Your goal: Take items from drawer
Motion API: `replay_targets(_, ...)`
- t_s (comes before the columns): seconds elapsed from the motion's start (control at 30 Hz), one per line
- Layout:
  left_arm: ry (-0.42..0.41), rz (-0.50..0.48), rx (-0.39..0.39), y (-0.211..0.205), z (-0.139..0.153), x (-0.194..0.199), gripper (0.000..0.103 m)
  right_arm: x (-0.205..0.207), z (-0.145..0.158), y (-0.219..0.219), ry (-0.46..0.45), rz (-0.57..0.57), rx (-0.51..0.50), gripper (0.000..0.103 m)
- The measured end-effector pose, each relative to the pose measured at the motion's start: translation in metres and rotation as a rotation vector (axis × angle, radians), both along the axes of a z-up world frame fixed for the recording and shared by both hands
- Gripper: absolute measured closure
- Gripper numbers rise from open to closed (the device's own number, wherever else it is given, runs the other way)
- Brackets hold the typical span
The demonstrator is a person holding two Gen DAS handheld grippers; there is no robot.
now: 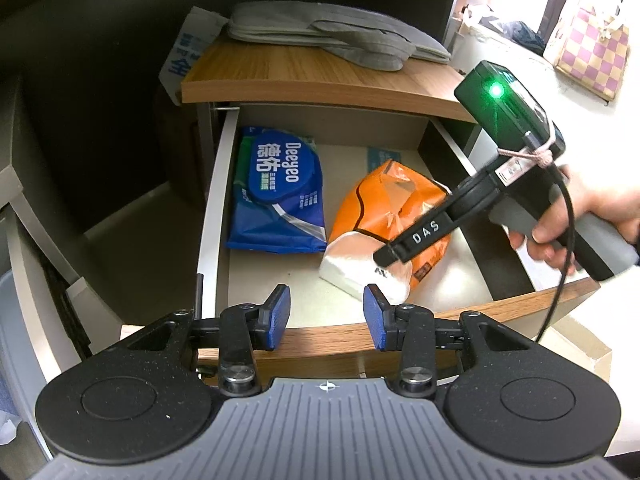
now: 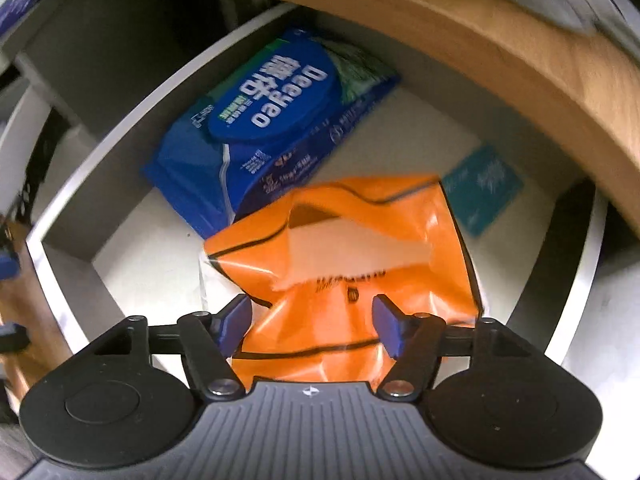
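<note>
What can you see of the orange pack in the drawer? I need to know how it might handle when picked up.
The orange pack is a soft, glossy plastic pack with thin black curved lines, crumpled, with a torn opening on top showing white contents. One end is clear and white. It lies at an angle on the pale floor of the open drawer, right of the blue pack; whether they touch is unclear. The right hand-held gripper straddles it from above, its fingers on either side; whether they press on it yet is not clear.

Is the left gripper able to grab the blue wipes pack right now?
Probably yes. The drawer is open, the blue wipes pack lies uncovered, and the left gripper hovers open at the drawer's front edge. The right gripper is busy over the orange pack beside it.
</note>
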State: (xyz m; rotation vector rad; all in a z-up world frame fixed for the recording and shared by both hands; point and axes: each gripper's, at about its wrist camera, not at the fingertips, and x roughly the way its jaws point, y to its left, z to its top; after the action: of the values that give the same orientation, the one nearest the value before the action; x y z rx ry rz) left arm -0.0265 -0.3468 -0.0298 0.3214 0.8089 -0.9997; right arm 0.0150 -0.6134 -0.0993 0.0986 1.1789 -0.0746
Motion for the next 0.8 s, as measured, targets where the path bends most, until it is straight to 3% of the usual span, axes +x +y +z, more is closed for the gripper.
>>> replay_targets(0.13,0.001,0.003,0.003,-0.001,0.000,0.000,0.060,0.005,0.005,-0.004,-0.013,0.043,-0.096,0.032)
replay_targets(0.2,-0.002,0.004,0.004,-0.001,0.000,0.000,0.060,0.000,0.015,-0.007,-0.044,0.012,-0.076,0.030)
replay_targets(0.27,-0.002,0.005,0.004,-0.001,0.000,-0.001,0.060,-0.007,0.022,-0.005,-0.073,-0.023,-0.055,0.020)
replay_targets(0.33,-0.002,0.006,0.003,-0.001,0.000,-0.001,0.060,-0.020,0.028,0.003,-0.096,-0.066,-0.048,0.019)
replay_targets(0.47,-0.003,0.004,0.000,0.001,0.000,-0.001,0.060,-0.039,0.025,0.014,-0.087,-0.163,0.003,0.009)
replay_targets(0.8,0.003,-0.001,-0.008,0.003,-0.001,0.001,0.060,-0.039,-0.005,0.002,-0.006,-0.250,0.110,0.009)
